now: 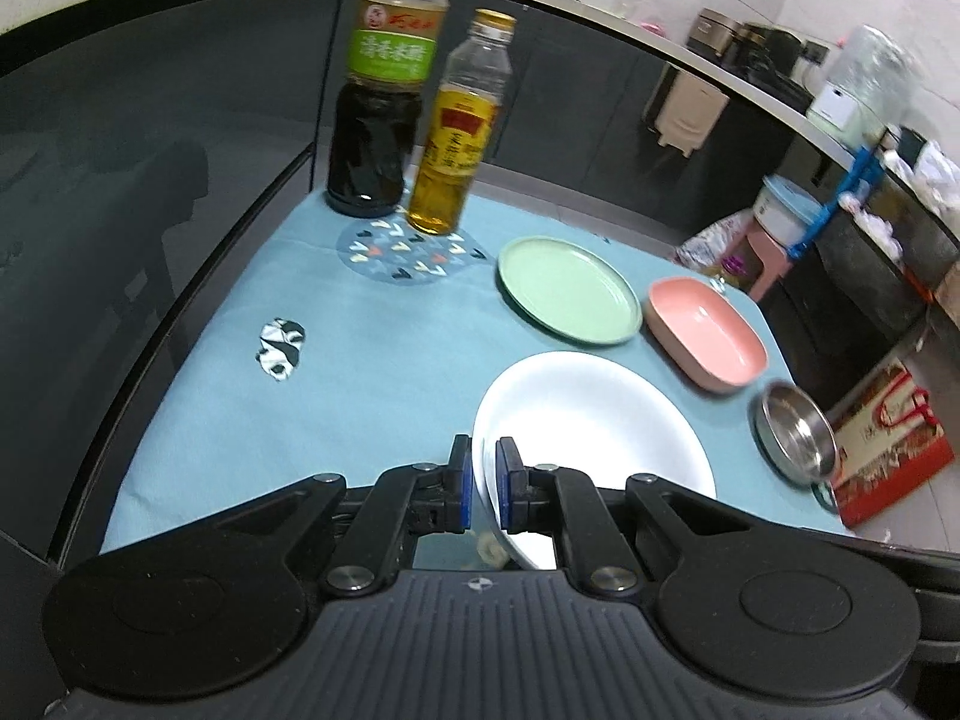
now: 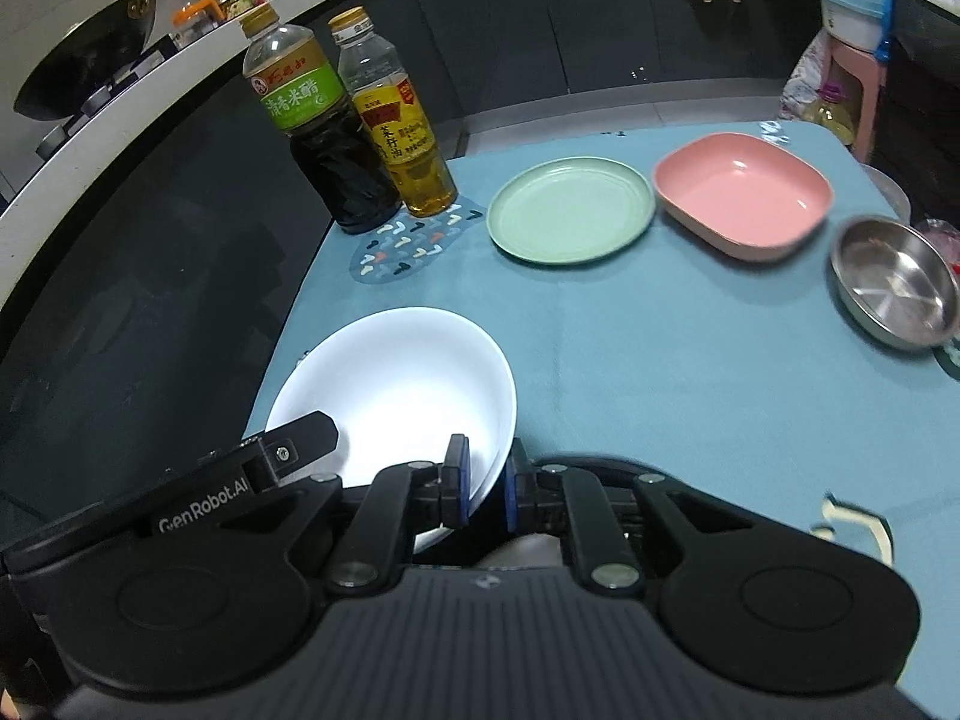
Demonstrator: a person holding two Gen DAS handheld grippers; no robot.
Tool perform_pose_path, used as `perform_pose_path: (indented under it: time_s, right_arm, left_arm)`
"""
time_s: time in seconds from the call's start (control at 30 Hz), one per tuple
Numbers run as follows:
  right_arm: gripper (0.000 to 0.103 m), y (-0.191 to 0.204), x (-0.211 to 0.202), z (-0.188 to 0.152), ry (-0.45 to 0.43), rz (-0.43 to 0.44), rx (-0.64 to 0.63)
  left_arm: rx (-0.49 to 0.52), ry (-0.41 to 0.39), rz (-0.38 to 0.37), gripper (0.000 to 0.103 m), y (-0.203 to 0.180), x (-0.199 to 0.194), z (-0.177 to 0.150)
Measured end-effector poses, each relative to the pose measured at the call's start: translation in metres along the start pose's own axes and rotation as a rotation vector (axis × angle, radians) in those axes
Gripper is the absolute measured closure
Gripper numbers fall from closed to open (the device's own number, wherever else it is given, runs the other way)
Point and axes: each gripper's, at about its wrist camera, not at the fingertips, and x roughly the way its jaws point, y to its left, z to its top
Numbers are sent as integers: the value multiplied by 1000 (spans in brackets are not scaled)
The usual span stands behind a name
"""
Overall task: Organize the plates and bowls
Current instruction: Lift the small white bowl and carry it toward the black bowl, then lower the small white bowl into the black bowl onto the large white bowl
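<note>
A white bowl (image 1: 588,414) (image 2: 408,378) is held by both grippers over the near part of the blue tablecloth (image 1: 372,372). My left gripper (image 1: 485,483) is shut on its left rim. My right gripper (image 2: 486,483) is shut on its right rim. One of the left gripper's fingers (image 2: 312,429) shows in the right wrist view at the bowl's left edge. Farther back a green plate (image 1: 567,291) (image 2: 570,210), a pink square dish (image 1: 708,333) (image 2: 744,192) and a steel bowl (image 1: 795,435) (image 2: 894,288) lie on the cloth.
A dark vinegar bottle (image 2: 324,138) and a yellow oil bottle (image 2: 402,132) stand at the back left by a patterned coaster (image 2: 408,246). Dark cabinets run along the left. A red box (image 1: 888,456) and a pink stool (image 1: 774,240) stand on the floor beyond the table's right edge.
</note>
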Motion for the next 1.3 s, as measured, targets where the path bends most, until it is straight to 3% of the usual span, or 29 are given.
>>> perform_pose_path:
  time_s: [0.83, 1.3]
  right_arm:
    - [93, -52, -39, -65, -3, -8, 107]
    - [93, -59, -34, -71, 22, -5, 127]
  left_arm:
    - [143, 79, -33, 96, -42, -20, -58]
    - [162, 105, -18, 96, -47, -13, -66]
